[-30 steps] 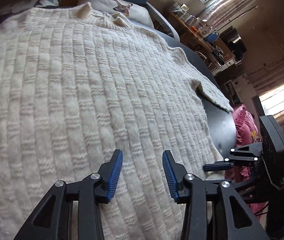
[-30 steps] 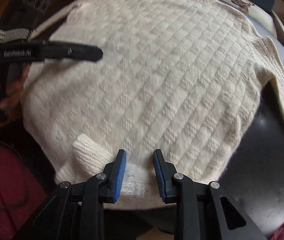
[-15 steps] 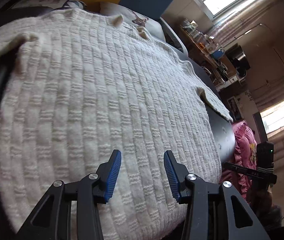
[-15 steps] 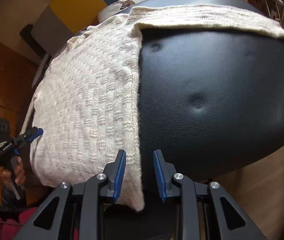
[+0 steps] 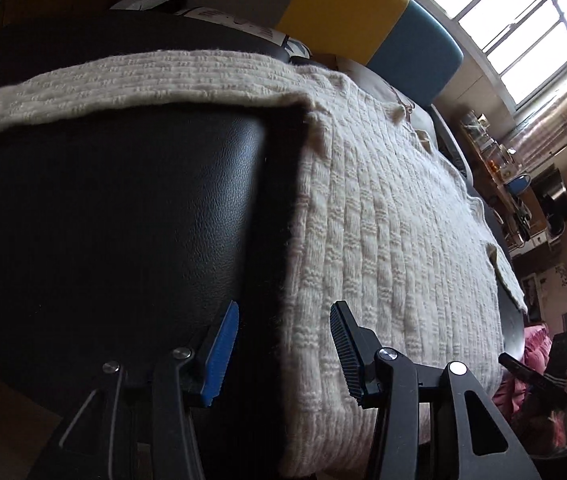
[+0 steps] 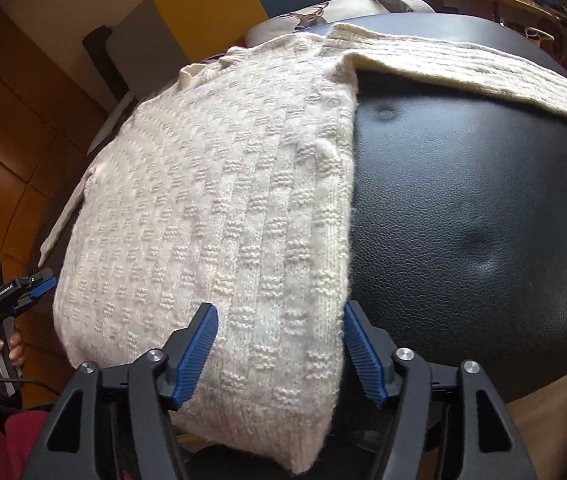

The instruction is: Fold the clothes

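— So where's the sweater point(image 6: 219, 208)?
— Spread flat on the black leather seat point(image 6: 475, 208), sleeves out.
— And the tongs?
— Left gripper point(image 5: 283, 354) and right gripper point(image 6: 279, 354) both gape at its hem corners, gripping nothing.

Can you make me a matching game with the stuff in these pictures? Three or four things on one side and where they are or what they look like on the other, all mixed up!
Things:
1. cream knitted sweater
2. black leather cushion
3. pillow with a deer picture
4. right gripper

Descriptions:
A. smooth, shiny, with dimples
B. open, its blue pads either side of the sweater's bottom corner
C. spread flat, one sleeve stretched out sideways
D. lying behind the sweater's collar

Pairs: 1-C, 2-A, 3-D, 4-B
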A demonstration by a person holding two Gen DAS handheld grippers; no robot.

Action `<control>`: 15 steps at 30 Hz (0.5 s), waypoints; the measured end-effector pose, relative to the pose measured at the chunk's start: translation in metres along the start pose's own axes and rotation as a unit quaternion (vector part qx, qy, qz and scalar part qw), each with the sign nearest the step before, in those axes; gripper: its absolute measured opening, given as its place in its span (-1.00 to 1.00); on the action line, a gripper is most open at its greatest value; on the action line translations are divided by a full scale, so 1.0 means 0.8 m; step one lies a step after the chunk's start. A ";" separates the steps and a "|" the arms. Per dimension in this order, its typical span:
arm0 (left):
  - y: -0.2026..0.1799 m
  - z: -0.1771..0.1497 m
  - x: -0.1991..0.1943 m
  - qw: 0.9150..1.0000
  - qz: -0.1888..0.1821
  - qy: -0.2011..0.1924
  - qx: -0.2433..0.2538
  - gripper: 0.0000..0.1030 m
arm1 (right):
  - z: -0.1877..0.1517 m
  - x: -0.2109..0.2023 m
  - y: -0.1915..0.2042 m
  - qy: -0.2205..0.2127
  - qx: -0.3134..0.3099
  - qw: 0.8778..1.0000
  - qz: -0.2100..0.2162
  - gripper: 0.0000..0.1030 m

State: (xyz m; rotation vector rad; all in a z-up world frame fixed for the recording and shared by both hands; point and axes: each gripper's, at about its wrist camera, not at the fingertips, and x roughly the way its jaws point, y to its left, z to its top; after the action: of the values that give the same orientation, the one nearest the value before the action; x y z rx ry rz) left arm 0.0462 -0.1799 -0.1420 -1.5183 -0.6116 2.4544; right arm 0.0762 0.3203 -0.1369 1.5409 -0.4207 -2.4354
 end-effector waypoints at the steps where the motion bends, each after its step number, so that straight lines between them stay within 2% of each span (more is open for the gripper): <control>1: -0.002 -0.002 0.003 1.000 -0.007 0.004 0.002 -0.05 | 0.002 0.007 0.007 0.006 -0.021 1.000 -0.012 0.60; 3: -0.011 -0.004 0.008 1.000 -0.019 0.009 0.010 -0.05 | 0.002 0.016 0.022 0.012 -0.062 0.997 -0.041 0.65; 4: -0.017 -0.005 0.010 1.000 -0.024 0.011 0.014 -0.05 | 0.001 0.017 0.029 0.012 -0.079 0.995 -0.058 0.58; 5: -0.022 -0.005 0.013 0.999 -0.027 0.013 0.021 -0.07 | 0.000 0.019 0.036 0.012 -0.097 0.992 -0.075 0.43; 6: -0.030 -0.006 0.016 0.999 -0.022 0.015 0.036 -0.20 | -0.001 0.021 0.042 0.012 -0.115 0.989 -0.092 0.32; 7: -0.039 -0.007 0.021 0.998 -0.008 0.018 0.056 -0.71 | 0.001 0.019 0.044 0.008 -0.119 0.988 -0.094 -0.07; 8: -0.047 -0.007 0.023 0.997 0.003 0.019 0.071 -0.78 | 0.004 0.017 0.046 0.008 -0.123 0.987 -0.102 -0.56; 9: -0.052 -0.008 0.021 0.997 0.005 0.019 0.080 -0.79 | 0.006 0.015 0.049 0.007 -0.132 0.984 -0.123 -0.69; 12: -0.057 -0.013 0.010 0.994 0.027 0.016 0.102 -0.79 | 0.002 0.012 0.048 0.016 -0.152 0.974 -0.164 -0.71; 15: -0.047 -0.022 0.020 0.992 0.053 0.031 0.106 -0.78 | 0.001 0.015 0.032 0.010 -0.118 0.983 -0.143 -0.70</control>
State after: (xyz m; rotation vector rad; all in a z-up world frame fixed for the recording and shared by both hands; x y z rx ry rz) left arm 0.0523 -0.1359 -0.1456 -1.5699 -0.2553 2.4458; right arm 0.0715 0.2924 -0.1376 1.6116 0.1018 -2.5609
